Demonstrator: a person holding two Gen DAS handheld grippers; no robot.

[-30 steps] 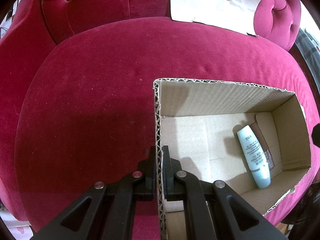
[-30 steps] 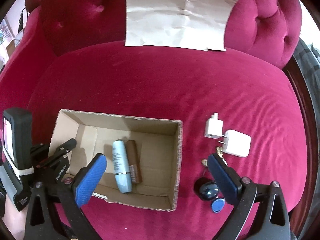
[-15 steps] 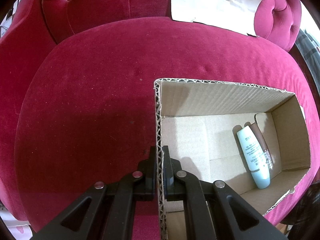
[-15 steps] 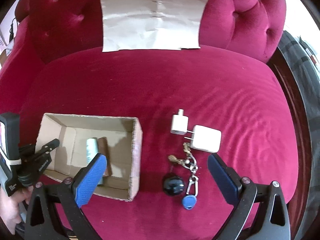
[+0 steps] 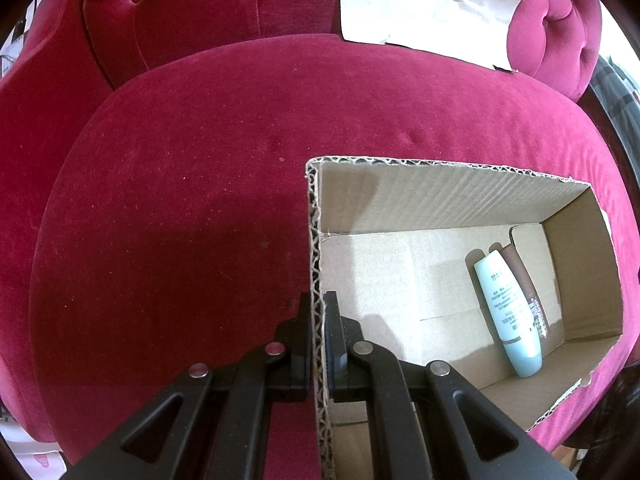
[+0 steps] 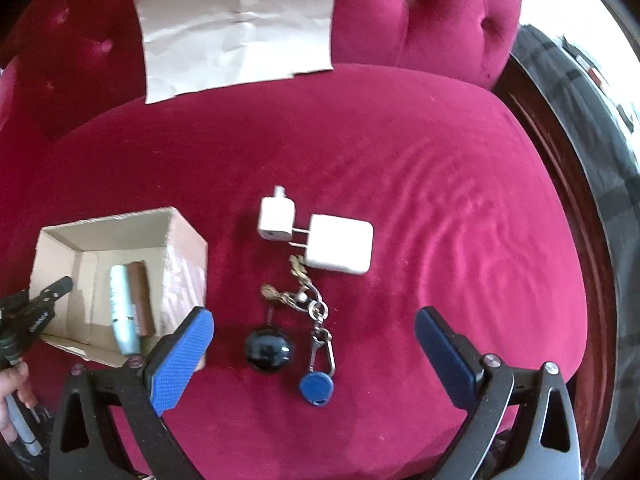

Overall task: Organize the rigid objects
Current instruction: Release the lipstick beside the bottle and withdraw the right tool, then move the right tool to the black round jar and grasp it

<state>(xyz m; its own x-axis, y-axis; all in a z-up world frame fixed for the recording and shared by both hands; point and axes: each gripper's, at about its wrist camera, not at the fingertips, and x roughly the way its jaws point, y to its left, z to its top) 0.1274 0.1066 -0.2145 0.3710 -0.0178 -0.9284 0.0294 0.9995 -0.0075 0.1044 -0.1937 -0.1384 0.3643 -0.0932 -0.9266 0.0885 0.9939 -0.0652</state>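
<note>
Left gripper (image 5: 316,320) clamped on the cardboard box (image 5: 452,196) wall, box at the seat cushion's (image 6: 400,152) left side. Inside: 1 pale blue tube (image 5: 506,312), 1 brown tube (image 5: 524,276) touching it. Right gripper (image 6: 314,338) wide apart over the keyring (image 6: 308,312); 2 white chargers (image 6: 316,236) just behind.

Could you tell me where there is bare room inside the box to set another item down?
The cardboard box floor is bare between the left gripper on its wall and the pale blue tube. The far end is crowded: the brown tube lies beside the blue one.
</note>
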